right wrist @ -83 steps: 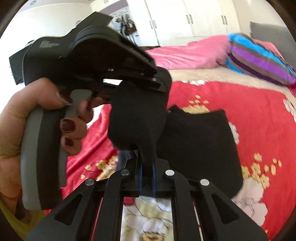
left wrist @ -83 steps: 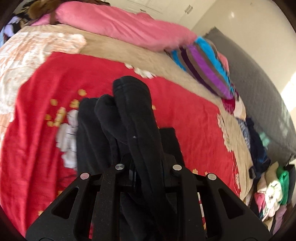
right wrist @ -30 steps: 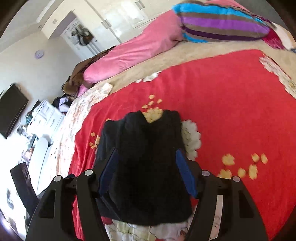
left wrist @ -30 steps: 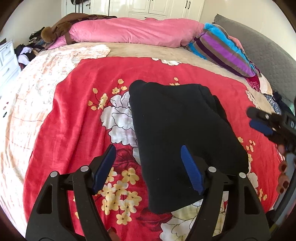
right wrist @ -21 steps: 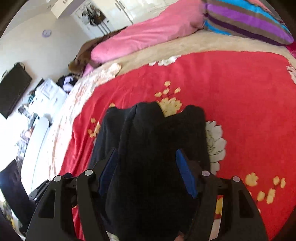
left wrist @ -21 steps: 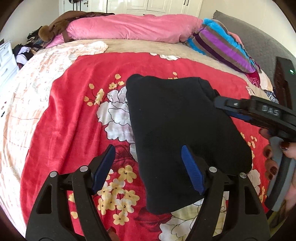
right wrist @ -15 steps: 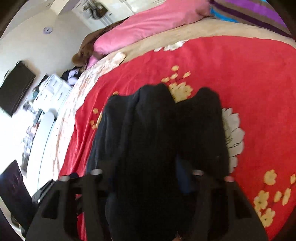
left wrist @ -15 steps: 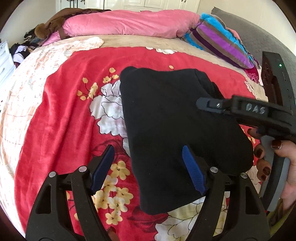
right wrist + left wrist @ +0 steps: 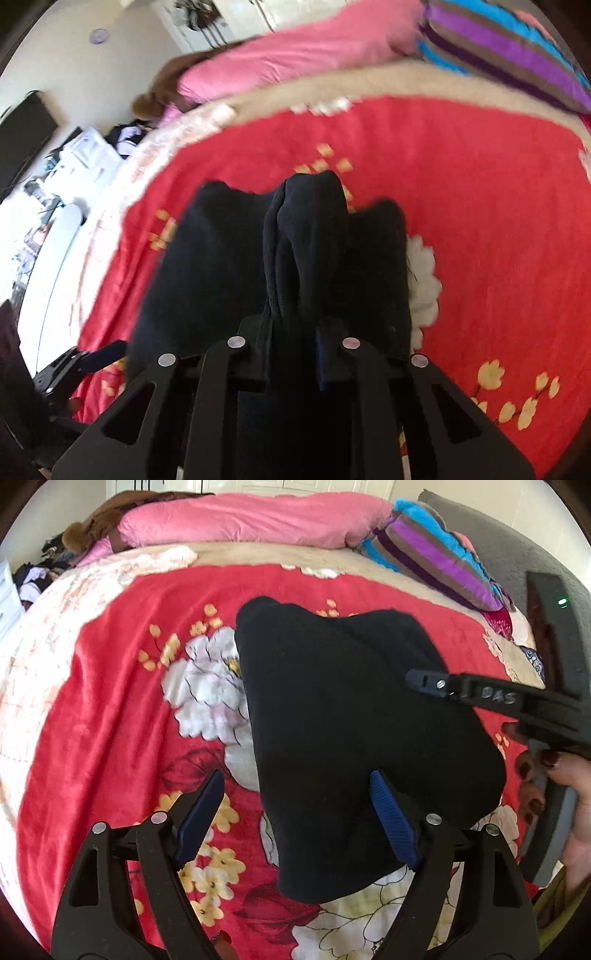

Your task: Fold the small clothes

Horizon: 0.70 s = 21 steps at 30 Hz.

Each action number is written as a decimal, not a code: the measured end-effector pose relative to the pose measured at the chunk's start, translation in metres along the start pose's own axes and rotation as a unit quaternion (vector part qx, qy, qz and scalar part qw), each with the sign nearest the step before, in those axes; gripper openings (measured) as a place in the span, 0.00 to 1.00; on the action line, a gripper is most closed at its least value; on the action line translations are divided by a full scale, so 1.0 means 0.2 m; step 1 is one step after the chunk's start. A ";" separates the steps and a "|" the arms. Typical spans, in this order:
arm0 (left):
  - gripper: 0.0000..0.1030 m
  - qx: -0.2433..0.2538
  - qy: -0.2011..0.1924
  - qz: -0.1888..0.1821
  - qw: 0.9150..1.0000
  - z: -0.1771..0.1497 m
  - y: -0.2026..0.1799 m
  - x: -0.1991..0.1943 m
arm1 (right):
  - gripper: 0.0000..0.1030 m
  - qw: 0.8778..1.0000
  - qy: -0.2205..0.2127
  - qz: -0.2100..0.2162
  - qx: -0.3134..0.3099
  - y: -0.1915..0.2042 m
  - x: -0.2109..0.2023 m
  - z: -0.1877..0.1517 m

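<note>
Right tongs [image 9: 291,325] have just been closing and now pinch the black garment [image 9: 354,716]; left tongs [image 9: 295,812] gape, w/ its near edge between them, so grab that edge & fold evenly on the bed [image 9: 110,686].

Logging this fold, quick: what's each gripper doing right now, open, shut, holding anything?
Left gripper: open, jaws have just been opening wider, over the black garment, pads not pressing.
Right gripper: shut on a pinched-up fold of it, jaws just closed.

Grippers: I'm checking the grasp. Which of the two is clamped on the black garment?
The right gripper: its jaws have just closed, pinching a ridge of the black garment. The left gripper stands open.
</note>
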State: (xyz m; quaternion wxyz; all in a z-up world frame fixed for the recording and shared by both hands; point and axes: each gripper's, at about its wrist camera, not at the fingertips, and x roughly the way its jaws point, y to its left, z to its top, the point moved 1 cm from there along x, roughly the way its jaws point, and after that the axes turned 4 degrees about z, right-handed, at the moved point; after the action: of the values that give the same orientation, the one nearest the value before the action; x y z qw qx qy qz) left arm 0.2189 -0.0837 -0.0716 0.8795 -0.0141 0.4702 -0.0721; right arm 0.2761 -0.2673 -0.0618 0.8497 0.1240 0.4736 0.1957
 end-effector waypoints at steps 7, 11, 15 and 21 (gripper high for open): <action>0.72 0.009 -0.001 0.001 1.000 -0.01 -0.02 0.02 | 0.28 0.999 0.010 -0.032 -0.017 -0.02 0.02 -0.02; 0.75 0.001 0.011 0.003 1.000 -0.03 0.00 0.05 | 0.41 1.000 -0.002 -0.015 0.015 -0.07 -0.04 0.00; 0.76 0.004 0.007 0.009 1.000 -0.02 0.00 0.04 | 0.43 1.000 -0.020 -0.019 -0.005 -0.05 -0.17 0.01; 0.76 0.006 0.006 0.013 1.000 -0.02 0.00 0.03 | 0.43 0.999 0.003 0.001 -0.033 0.01 -0.18 -0.06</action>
State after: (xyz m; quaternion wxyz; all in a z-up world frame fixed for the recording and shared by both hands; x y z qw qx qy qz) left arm 0.2187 -0.0836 -0.0800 0.8774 -0.0020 0.4755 -0.0641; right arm 0.2476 -0.2818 -0.0396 0.8520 0.0955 0.4689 0.2122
